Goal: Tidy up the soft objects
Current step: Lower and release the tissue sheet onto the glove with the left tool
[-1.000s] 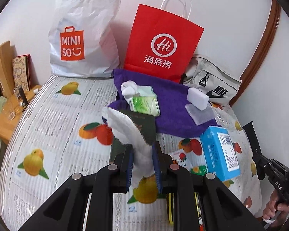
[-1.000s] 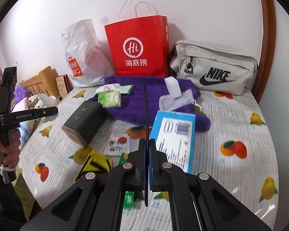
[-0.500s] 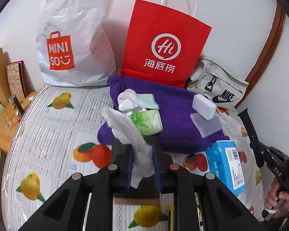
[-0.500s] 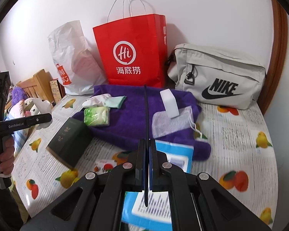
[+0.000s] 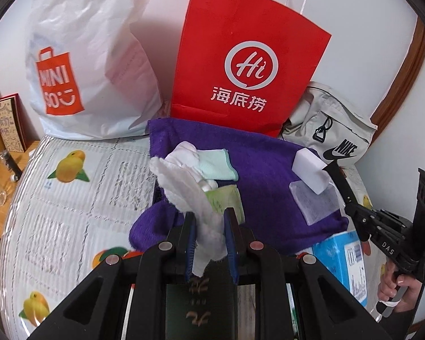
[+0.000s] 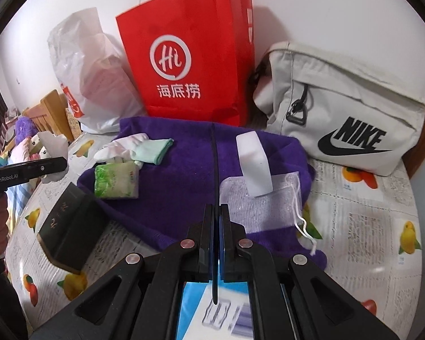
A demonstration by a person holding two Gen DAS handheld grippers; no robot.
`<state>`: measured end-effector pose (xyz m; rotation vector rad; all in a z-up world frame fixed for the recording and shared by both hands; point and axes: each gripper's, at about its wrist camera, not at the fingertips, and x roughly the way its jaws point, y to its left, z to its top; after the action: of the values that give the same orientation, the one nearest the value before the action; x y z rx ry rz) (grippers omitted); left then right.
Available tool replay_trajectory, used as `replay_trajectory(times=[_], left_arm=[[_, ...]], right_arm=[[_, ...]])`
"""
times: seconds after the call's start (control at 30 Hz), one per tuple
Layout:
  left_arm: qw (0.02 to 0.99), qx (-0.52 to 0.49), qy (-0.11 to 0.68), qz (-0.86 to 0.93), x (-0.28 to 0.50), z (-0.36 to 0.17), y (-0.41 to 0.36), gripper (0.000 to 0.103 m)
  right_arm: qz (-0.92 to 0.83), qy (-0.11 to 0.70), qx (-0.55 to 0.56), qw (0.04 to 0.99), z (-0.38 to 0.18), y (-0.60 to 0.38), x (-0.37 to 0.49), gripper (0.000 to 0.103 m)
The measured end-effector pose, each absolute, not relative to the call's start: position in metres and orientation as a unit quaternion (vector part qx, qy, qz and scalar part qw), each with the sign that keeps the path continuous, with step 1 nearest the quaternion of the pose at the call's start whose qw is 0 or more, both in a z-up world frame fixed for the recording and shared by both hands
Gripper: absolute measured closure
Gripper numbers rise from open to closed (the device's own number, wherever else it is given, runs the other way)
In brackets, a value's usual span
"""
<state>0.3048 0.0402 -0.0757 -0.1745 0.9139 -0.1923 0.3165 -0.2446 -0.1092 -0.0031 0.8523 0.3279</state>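
left wrist view:
left gripper (image 5: 209, 226): jaws clamped on white cloth (image 5: 184, 187), held over the purple towel (image 5: 263, 158) near edge (green tissue pack (image 5: 226, 198) just behind)

right wrist view:
right gripper (image 6: 216, 212): jaws together on a thin black strip (image 6: 215, 170), above towel centre
white sponge (image 6: 253, 164): on towel, right

Beyond the left gripper (image 5: 209, 221), the red bag (image 5: 249, 56) carries a white ring with "Hi" and "海底捞" beneath. To its left, the white bag (image 5: 90, 56) shows an orange panel reading "MINI SO". To the right, the grey pouch (image 5: 334, 130) reads "NIKE" over a swoosh. The right gripper's handle (image 5: 382, 232) reads "DAS"; the left gripper's arm (image 6: 22, 170), in the right wrist view, reads "GenRobot.AI".
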Motion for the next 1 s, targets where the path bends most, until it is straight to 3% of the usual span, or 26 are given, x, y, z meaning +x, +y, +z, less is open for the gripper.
replay_trajectory(times=[1.0], left_arm=[[0.842,-0.055,0.519,-0.135,0.407,-0.131,-0.012,0.082]], right_arm=[[0.171,0.500,-0.019,0.849,-0.169,-0.238,0.377,0.099]])
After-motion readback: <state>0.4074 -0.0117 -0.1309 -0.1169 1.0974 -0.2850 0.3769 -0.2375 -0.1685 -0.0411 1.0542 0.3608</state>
